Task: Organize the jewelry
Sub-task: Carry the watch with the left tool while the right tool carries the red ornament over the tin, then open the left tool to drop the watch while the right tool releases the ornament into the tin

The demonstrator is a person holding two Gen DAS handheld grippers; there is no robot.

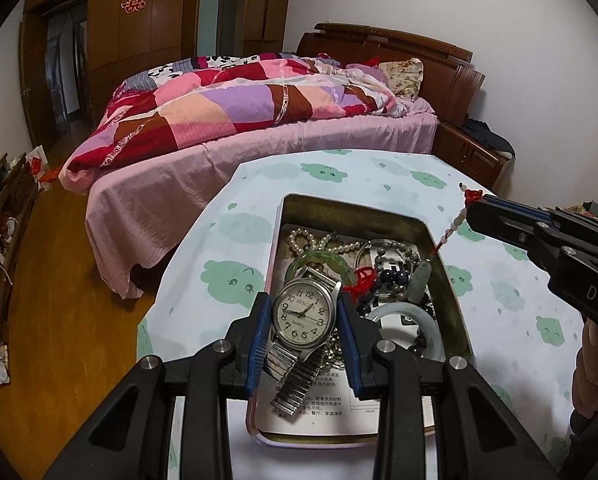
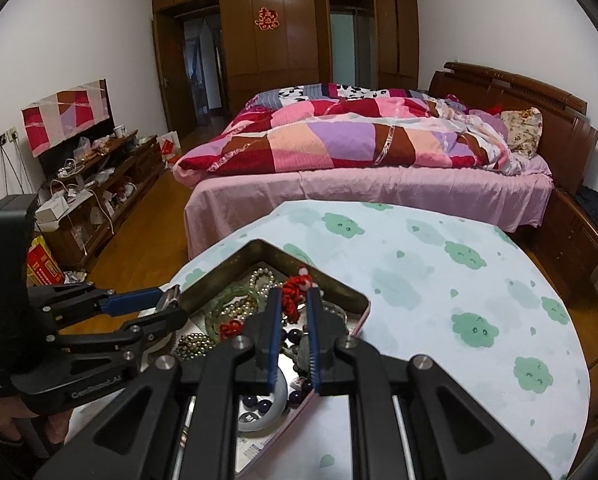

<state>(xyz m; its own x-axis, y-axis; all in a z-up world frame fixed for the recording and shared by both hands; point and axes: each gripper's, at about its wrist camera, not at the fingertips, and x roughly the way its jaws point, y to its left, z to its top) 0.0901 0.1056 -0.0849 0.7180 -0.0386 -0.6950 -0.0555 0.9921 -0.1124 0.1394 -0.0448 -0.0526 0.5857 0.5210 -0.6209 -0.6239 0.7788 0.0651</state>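
Note:
An open metal tin (image 1: 439,240) (image 2: 323,278) full of jewelry stands on a table with a cloud-print cloth (image 1: 227,224) (image 2: 439,280). My left gripper (image 1: 303,300) (image 2: 171,303) is shut on the case of a silver wristwatch (image 1: 305,314), held over the tin with its stretch band hanging down. My right gripper (image 2: 294,292) (image 1: 477,202) is shut on the red knot (image 2: 295,288) of a beaded pendant cord (image 1: 455,224). The cord's jade stone (image 1: 419,280) dangles over the tin's right side.
Inside the tin lie a green bangle (image 1: 319,260), a pearl strand (image 1: 299,240), a pale bangle (image 1: 403,312), dark beads (image 1: 395,278) and printed paper. A bed (image 1: 259,140) with a patchwork quilt stands behind the table. A cluttered low cabinet (image 2: 99,184) lines the left wall.

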